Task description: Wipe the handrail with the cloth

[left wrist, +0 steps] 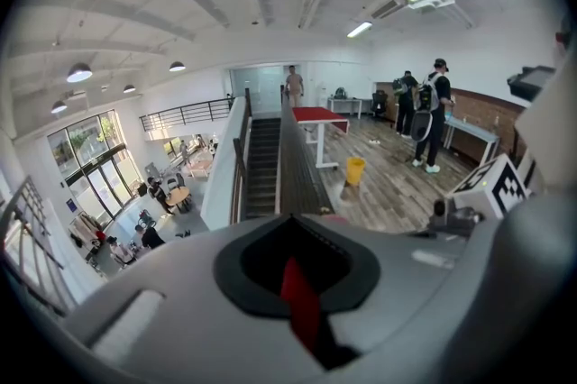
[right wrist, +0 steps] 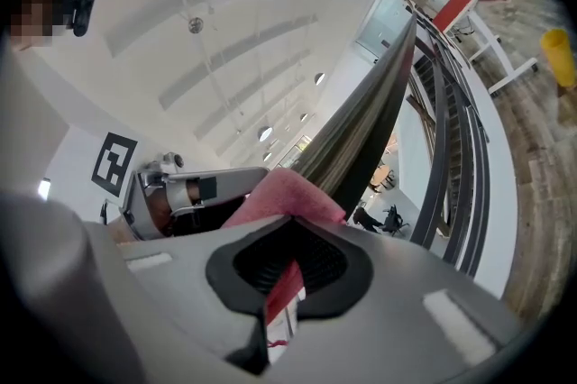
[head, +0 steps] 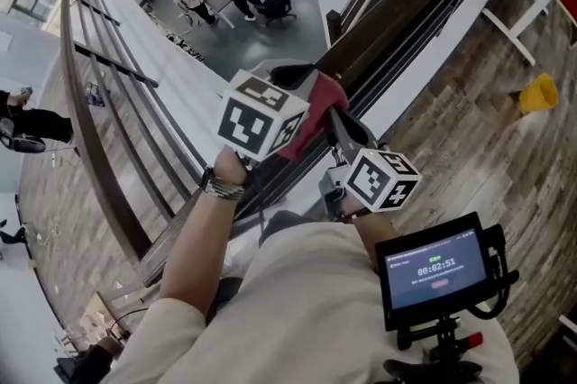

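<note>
Cloth: a red cloth lies bunched over the top of the handrail, near the middle of the head view, directly between the two claws.
Handrail: a dark wooden rail on a mezzanine edge. Its long axis runs from lower left to upper right in the head view. In the left gripper view it stretches straight away ahead, towards the stairs.
Left claw: pressed fully together, with a thin strip of the red cloth pinched in it.
Right claw: nearly together on a fold of the cloth, and the rest bulges just ahead of it against the rail.
Deciding relation: the cloth straddles the rail crosswise, one claw on each side, so neither hand is nearer. A wipe likely means sliding both together along the rail's length.
Step in hand: the cloth looks set for a stroke, judging by the two grips.
Risk: uneven pull could drag the cloth off the top.
Around: a yellow bucket stands on the wood floor, well apart.
</note>
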